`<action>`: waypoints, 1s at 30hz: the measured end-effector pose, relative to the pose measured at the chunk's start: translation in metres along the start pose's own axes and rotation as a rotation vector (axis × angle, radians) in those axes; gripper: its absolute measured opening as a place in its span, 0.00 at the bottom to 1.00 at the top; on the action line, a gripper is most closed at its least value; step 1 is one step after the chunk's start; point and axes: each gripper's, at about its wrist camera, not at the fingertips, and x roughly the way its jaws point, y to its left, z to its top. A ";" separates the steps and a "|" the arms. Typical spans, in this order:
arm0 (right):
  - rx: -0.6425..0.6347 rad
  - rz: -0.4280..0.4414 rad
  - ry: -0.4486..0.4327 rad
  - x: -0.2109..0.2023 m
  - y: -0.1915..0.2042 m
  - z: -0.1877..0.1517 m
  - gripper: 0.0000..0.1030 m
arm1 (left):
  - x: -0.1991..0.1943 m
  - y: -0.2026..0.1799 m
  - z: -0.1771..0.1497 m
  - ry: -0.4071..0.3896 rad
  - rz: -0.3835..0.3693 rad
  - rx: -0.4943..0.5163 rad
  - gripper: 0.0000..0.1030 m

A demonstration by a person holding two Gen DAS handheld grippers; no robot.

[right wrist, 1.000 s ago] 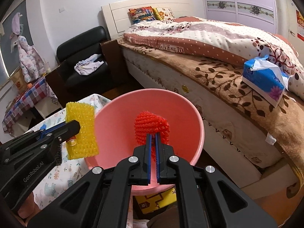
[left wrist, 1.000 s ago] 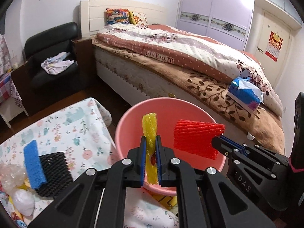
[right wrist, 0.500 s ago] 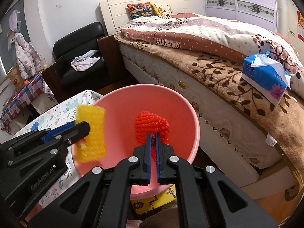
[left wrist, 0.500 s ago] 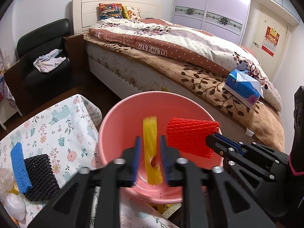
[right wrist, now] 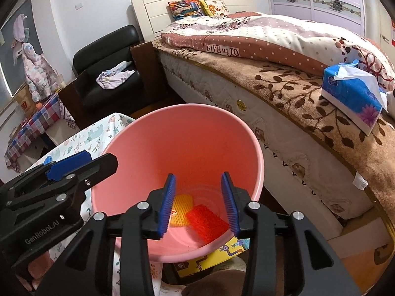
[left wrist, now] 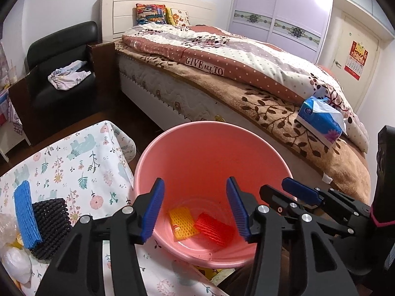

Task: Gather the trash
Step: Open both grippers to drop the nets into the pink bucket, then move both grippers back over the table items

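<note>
- Bedroom setting: a round pink plastic bin [left wrist: 212,148] stands between the floral-cloth tabletop [left wrist: 74,162] and the bed.
- Done: a yellow foam net sleeve [left wrist: 184,223] and a red foam net sleeve [left wrist: 213,228] lie on the bin's bottom.
- Left tool [left wrist: 195,208] and right tool [right wrist: 198,201] hover over the bin, jaws spread, empty.
- Left, judging by the left wrist view only: a blue foam sleeve [left wrist: 24,214], black foam sleeve [left wrist: 50,224] and clear wrapping [left wrist: 8,227] on the tabletop.
</note>
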 end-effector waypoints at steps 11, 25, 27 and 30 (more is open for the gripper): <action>-0.001 0.038 -0.021 -0.009 0.003 -0.002 0.40 | -0.013 0.010 -0.002 -0.007 -0.006 -0.030 0.51; -0.072 0.056 -0.102 -0.038 0.033 -0.001 0.40 | -0.063 0.044 -0.004 -0.080 0.040 -0.085 0.51; -0.095 0.063 -0.109 -0.040 0.043 -0.003 0.40 | -0.069 0.052 -0.009 -0.077 0.057 -0.098 0.51; -0.130 0.088 -0.113 -0.043 0.063 -0.009 0.40 | -0.080 0.065 -0.018 -0.070 0.090 -0.121 0.51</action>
